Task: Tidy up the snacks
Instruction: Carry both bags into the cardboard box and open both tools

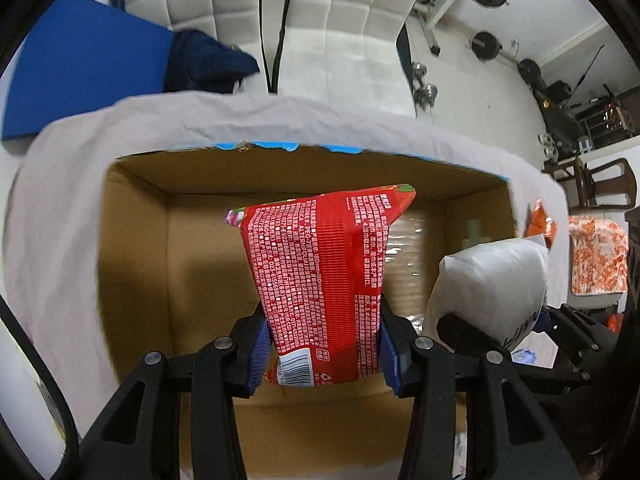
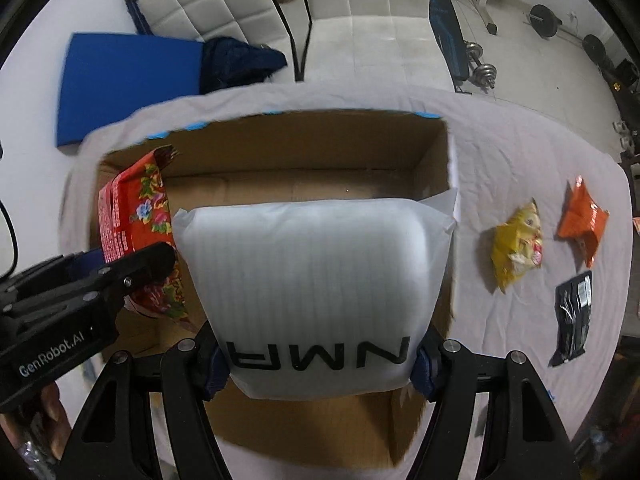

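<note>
The cardboard box (image 2: 304, 168) sits open on the cloth-covered tabletop (image 2: 520, 140), and its brown floor looks bare, with lots of room inside. Over the left part of the box, the left claw (image 1: 322, 344) is pinching a red snack bag (image 1: 320, 276) that stands tall, its long side pointing up; over the middle, the right claw (image 2: 320, 364) is pinching a puffy white bag (image 2: 316, 268) that also stands up. Right of the box, a yellow bag (image 2: 516, 248), an orange bag (image 2: 582, 220) and a black bag (image 2: 574, 316) lie flat on the cloth.
</note>
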Action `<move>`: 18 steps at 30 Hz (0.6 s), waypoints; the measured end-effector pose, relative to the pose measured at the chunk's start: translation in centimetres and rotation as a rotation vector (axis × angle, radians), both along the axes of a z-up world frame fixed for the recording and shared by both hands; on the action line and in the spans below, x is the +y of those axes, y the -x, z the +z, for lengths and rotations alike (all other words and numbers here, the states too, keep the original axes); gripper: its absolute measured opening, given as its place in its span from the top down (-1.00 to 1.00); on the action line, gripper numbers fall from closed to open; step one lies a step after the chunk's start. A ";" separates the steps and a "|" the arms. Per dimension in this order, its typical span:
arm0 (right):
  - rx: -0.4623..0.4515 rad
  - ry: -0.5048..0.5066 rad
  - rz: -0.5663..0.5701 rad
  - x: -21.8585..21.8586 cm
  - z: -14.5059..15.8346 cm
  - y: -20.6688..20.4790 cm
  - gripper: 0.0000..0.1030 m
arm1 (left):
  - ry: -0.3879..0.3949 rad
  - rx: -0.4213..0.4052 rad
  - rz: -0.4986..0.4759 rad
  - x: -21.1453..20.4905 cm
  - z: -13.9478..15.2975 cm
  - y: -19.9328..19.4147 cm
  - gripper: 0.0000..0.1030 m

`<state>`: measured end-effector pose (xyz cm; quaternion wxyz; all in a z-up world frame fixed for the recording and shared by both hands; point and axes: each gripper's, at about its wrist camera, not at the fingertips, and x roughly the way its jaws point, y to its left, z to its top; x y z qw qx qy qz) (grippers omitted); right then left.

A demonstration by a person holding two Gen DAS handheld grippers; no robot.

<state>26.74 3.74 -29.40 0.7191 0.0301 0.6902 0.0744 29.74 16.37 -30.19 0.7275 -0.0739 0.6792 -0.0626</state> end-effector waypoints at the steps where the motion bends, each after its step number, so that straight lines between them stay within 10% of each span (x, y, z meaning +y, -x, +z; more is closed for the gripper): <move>1: 0.010 0.007 0.001 0.3 -0.8 -0.4 -0.41 | -0.003 0.017 -0.007 0.2 -1.0 -0.6 0.17; 18: 0.083 0.085 0.010 2.7 -6.8 -4.1 -0.54 | 0.005 0.130 -0.046 0.7 -5.9 -3.6 0.16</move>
